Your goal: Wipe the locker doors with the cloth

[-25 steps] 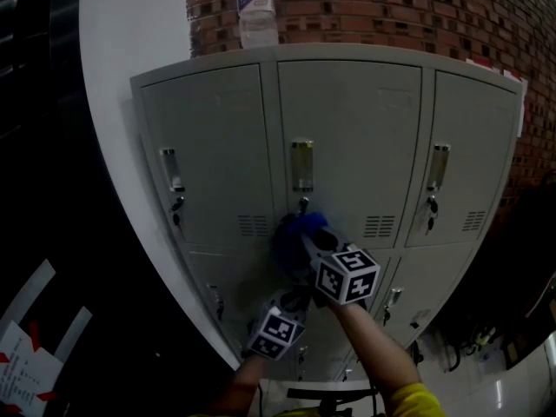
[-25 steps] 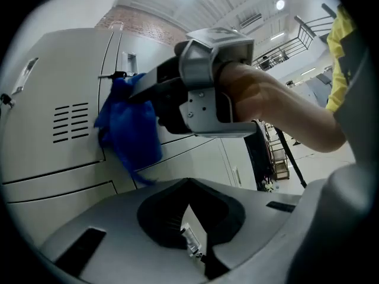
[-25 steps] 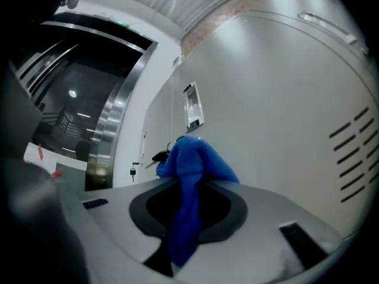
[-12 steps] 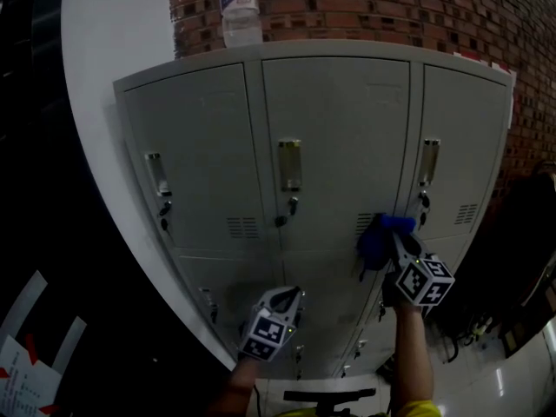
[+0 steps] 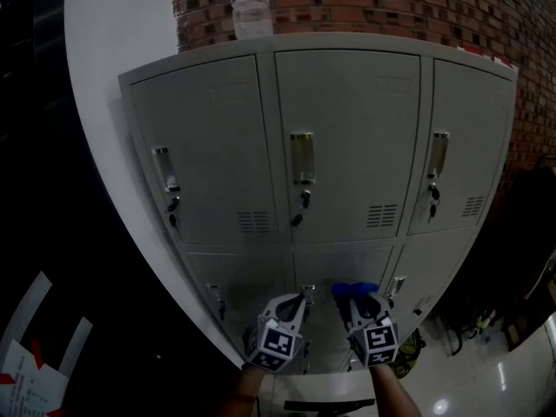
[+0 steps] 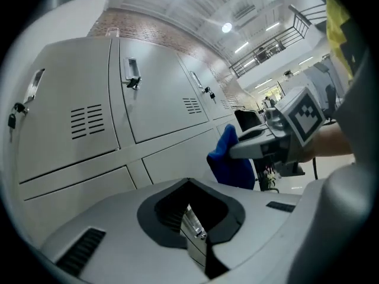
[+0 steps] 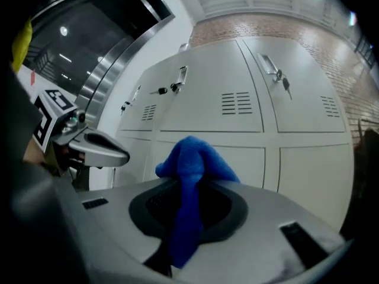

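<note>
Grey metal locker doors (image 5: pixel 347 137): two visible rows of three; each upper door has a handle, a lock and vent slits.
Red brick wall (image 5: pixel 391 3): rises behind the locker top, on the far side.
Left hand-held gripper (image 5: pixel 298 302): low and near, before the lower middle door; its jaws are pressed together with nothing between them (image 6: pixel 192 229).
Right hand-held gripper (image 5: pixel 354 301): just right of the left one, clenched on the cloth (image 7: pixel 186 218).
Clear plastic bottle (image 5: pixel 248 3): upright on the locker top, far left.
Blue cloth (image 5: pixel 352 290): bunched, sticking out past the right jaws (image 7: pixel 189 170) toward the lower row, close to the seam between the middle and right doors; whether it touches cannot be told.
</note>
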A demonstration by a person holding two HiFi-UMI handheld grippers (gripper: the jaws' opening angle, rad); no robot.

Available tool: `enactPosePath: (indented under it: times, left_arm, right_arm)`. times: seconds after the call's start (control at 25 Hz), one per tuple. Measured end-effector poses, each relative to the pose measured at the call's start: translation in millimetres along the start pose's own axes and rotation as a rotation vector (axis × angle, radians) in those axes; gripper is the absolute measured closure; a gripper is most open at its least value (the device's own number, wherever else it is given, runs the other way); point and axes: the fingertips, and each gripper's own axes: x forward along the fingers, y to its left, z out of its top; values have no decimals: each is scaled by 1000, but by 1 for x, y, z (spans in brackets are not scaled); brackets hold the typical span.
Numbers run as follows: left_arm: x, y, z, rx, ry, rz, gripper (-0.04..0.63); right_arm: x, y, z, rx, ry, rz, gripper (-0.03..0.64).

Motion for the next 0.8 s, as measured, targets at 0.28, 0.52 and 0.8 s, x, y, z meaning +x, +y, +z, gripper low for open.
enactPosePath:
  times: [0.28,0.52,0.8]
  left_arm:
    - [-26,-34,-2,-62,-22,-65,594]
    - [-73,-79,12,-59,-17,-35,594]
    - [-159,-200,17,-62,14,-18,594]
  right_arm:
    - [-34,35,8,16,-20,75,548]
    - [-105,49,9,33,-28,120,548]
    - [-261,55,-16,71,-19,117,548]
